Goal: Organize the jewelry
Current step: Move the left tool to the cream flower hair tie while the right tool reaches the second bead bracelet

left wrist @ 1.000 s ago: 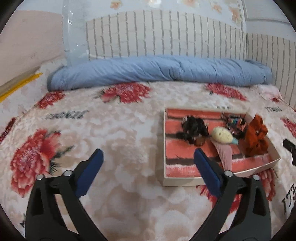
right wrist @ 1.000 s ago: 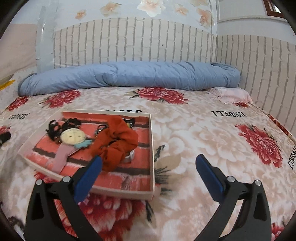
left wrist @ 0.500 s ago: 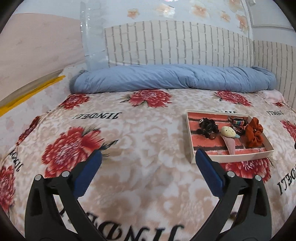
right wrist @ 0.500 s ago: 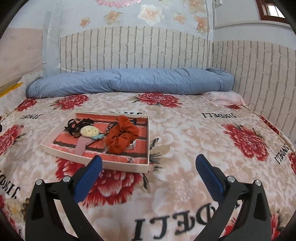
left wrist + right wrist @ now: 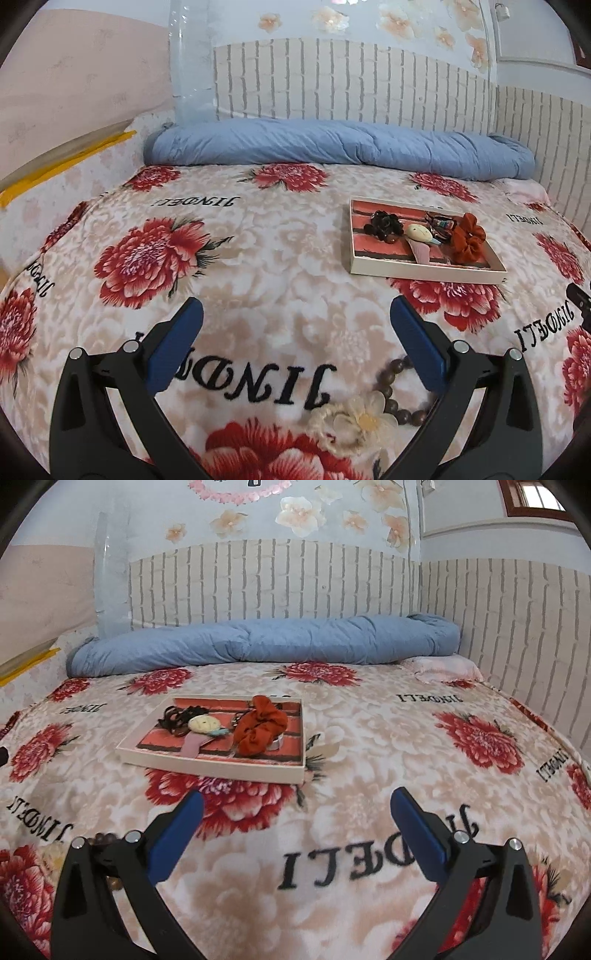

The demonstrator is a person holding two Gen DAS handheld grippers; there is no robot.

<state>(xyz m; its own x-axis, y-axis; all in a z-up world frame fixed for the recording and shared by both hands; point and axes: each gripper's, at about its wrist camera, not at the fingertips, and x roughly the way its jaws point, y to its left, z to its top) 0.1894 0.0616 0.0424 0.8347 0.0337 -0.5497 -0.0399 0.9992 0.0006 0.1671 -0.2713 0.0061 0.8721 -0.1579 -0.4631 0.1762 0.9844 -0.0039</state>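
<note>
A shallow cream box (image 5: 424, 275) (image 5: 207, 764) with a striped red lining lies on the bed. It holds an orange scrunchie (image 5: 468, 238) (image 5: 260, 725), a black hair tie (image 5: 384, 223) (image 5: 177, 716), a cream doll-face charm (image 5: 417, 233) (image 5: 202, 724) and a small colourful trinket (image 5: 439, 224). On the blanket near me lie a brown bead bracelet (image 5: 397, 400) (image 5: 105, 838) and a cream flower hair tie (image 5: 354, 419). My left gripper (image 5: 295, 328) is open, empty, above the blanket, with the bracelet by its right finger. My right gripper (image 5: 295, 808) is open, empty, short of the box.
A floral blanket (image 5: 258, 258) covers the bed. A rolled blue duvet (image 5: 332, 146) (image 5: 266, 644) lies along the brick-pattern headboard wall (image 5: 280, 583). A pink cloth (image 5: 443, 668) sits at the far right corner. A black object (image 5: 578, 299) shows at the right edge.
Both grippers have pulled back from the box and risen, so the box looks smaller and farther. The bead bracelet and flower hair tie have come into view near the left gripper.
</note>
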